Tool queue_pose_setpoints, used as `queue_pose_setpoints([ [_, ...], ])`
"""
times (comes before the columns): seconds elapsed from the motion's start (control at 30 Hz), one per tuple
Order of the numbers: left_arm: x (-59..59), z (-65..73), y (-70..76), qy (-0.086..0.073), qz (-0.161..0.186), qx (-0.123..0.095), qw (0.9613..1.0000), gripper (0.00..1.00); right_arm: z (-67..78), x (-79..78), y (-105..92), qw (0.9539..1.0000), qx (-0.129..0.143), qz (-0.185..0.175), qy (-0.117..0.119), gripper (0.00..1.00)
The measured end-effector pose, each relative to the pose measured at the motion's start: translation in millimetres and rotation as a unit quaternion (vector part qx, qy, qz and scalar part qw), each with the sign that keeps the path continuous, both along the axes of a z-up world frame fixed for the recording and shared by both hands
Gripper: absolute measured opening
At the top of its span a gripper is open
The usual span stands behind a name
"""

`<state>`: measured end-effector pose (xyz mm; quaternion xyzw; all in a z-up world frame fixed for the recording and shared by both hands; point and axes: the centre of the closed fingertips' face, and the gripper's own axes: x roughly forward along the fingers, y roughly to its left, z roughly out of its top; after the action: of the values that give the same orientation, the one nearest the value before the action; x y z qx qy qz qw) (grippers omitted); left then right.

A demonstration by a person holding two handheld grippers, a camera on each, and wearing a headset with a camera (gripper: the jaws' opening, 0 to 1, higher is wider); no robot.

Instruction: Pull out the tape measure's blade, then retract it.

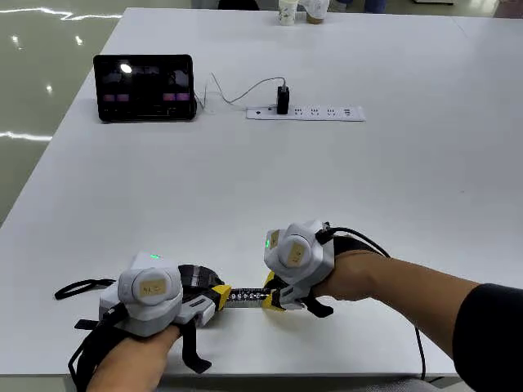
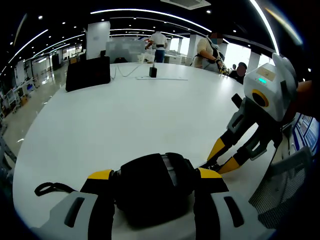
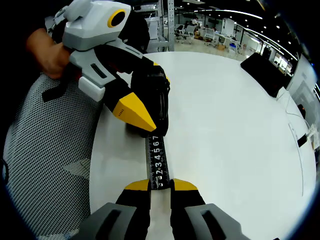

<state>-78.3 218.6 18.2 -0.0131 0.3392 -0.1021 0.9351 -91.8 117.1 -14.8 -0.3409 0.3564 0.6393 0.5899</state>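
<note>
A black tape measure (image 2: 155, 187) lies on the white table (image 1: 270, 188) near its front edge, with my left gripper (image 2: 152, 176) shut on its case. Its wrist strap (image 1: 78, 287) trails off to the left. A short length of dark numbered blade (image 3: 157, 162) runs out of the case (image 3: 152, 102) toward my right gripper (image 3: 160, 186), which is shut on the blade's end. From the head view, the left gripper (image 1: 214, 298) and right gripper (image 1: 268, 299) face each other with the blade (image 1: 242, 297) stretched between them. The right gripper's yellow fingertips (image 2: 216, 149) show beside the case.
A dark tablet (image 1: 145, 86) stands at the far left of the table. A white power strip (image 1: 306, 113) with a black plug and cable lies at the back middle. Paper cups (image 1: 288, 11) stand at the far edge. A mesh chair (image 3: 45, 145) sits below the table's front edge.
</note>
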Motion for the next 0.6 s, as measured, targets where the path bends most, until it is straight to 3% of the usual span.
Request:
queue_pose_setpoints([
  [0.6,-1.0,0.6,0.0,0.000,0.000,-0.003,1.0000,0.59,-0.9,-0.2,5.8,1.0000,0.003,-0.002,-0.002,0.11],
])
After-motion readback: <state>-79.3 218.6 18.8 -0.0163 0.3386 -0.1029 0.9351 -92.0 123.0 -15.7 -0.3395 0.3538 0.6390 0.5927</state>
